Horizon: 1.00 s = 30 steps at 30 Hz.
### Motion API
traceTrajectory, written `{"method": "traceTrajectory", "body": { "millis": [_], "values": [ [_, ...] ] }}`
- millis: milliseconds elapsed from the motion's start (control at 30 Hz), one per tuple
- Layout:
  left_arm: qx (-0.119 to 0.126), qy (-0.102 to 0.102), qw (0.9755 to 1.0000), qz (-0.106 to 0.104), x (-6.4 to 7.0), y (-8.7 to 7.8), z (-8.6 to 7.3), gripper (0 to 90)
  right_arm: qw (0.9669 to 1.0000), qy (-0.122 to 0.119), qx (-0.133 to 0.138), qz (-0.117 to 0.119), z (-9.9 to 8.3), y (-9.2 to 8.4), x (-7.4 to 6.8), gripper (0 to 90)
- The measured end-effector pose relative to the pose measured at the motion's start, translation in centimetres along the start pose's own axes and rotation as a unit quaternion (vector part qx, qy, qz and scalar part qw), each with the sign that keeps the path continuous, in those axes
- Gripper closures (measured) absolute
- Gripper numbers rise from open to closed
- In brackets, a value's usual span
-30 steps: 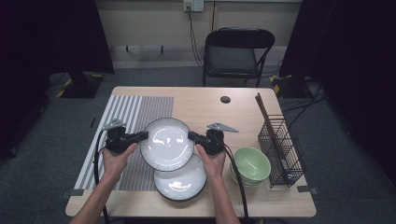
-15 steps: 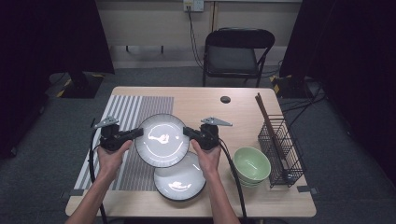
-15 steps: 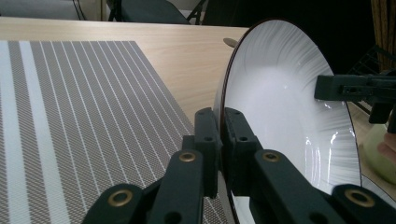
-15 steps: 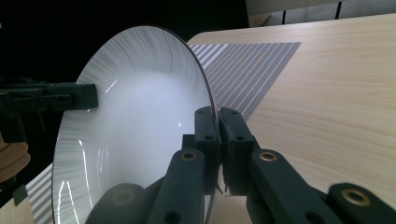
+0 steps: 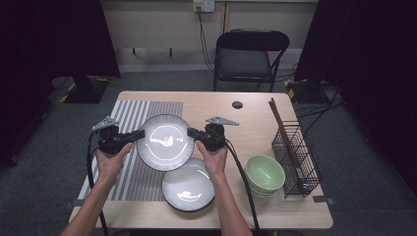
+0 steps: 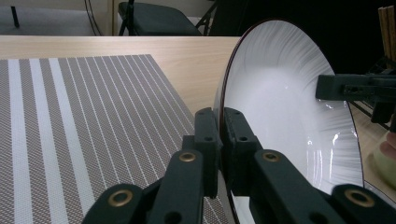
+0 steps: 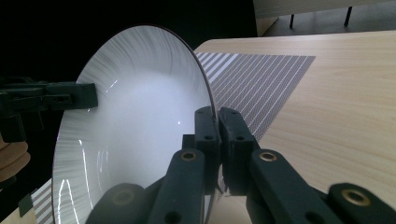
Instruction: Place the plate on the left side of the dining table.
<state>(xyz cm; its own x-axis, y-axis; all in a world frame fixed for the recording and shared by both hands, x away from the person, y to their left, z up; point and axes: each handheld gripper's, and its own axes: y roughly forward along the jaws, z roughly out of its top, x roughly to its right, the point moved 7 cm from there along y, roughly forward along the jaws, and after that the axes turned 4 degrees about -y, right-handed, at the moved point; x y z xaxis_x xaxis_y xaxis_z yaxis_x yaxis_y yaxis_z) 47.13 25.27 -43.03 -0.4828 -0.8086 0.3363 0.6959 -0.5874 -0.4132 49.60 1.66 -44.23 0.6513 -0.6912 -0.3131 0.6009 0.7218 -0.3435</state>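
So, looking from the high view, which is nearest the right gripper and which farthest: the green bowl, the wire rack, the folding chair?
From the right gripper, which pinches the lifted plate:
1. Green bowl, on the table toward the person's right.
2. Wire rack, beyond the bowl at the table's right edge.
3. Folding chair, on the floor behind the table.

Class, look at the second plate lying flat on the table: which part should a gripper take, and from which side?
Take the lower plate by its thin raised rim, coming in level from its right edge. It lies flat, so only the rim fits between jaws. The lifted plate overhangs its far-left edge; the bowl leaves a gap on the right.
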Motion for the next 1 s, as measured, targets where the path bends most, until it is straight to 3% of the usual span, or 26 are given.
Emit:
{"method": "traceTrajectory", "body": {
  "millis": [567,1000],
  "values": [
    [0.01,-0.01,0.9998,0.014,-1.7,-1.0,1.4,85.9,0.9997,-0.02,-0.008,0.007,2.1,1.9,-0.9,86.2],
    [0.009,-0.019,0.9991,0.037,-3.4,-1.5,1.7,85.9,0.9992,-0.031,-0.02,0.012,3.2,3.9,-1.6,86.1]
  ]
}}
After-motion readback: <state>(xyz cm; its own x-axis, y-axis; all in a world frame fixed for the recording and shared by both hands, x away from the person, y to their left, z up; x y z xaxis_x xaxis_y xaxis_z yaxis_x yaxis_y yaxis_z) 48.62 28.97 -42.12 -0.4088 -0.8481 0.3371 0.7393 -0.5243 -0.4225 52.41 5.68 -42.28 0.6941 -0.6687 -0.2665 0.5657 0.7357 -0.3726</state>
